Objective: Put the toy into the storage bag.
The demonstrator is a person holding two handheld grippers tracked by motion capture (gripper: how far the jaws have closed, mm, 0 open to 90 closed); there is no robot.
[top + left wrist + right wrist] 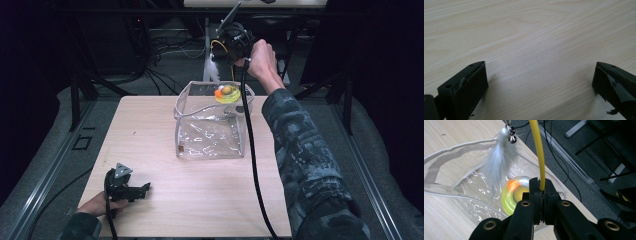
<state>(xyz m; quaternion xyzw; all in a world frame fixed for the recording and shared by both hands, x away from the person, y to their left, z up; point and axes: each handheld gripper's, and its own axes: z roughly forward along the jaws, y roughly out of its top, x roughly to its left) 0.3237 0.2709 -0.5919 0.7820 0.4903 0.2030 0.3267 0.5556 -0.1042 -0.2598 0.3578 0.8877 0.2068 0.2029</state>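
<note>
Broadly, we see a pale wooden tabletop [200,200] with dark floor and loose cables behind it. On its far half stands a clear plastic bag [210,132], its mouth held open by a white rim and turned upward. A person's right arm in a patterned sleeve [300,150] reaches over the tabletop's right side, and the right gripper [235,42] hangs above and behind the bag's far edge, a black cable trailing from it toward us. In the right gripper view its jaws are pressed together on a thin yellow rod [537,152], part of a cat toy. The rod arches away from the jaws; from its far end dangle a white feather [499,160] and small metal bells [511,136], hanging over the bag's opening. Below them a yellow-green disc [510,195] with an orange ball [512,184] in it sits at the bag's far right corner; we cannot tell whether it lies inside the bag or on its rim.

Near the tabletop's near left corner the left gripper [142,190] rests in the person's left hand [97,204], well apart from the bag. Its jaws stand wide apart with bare wood between them.
</note>
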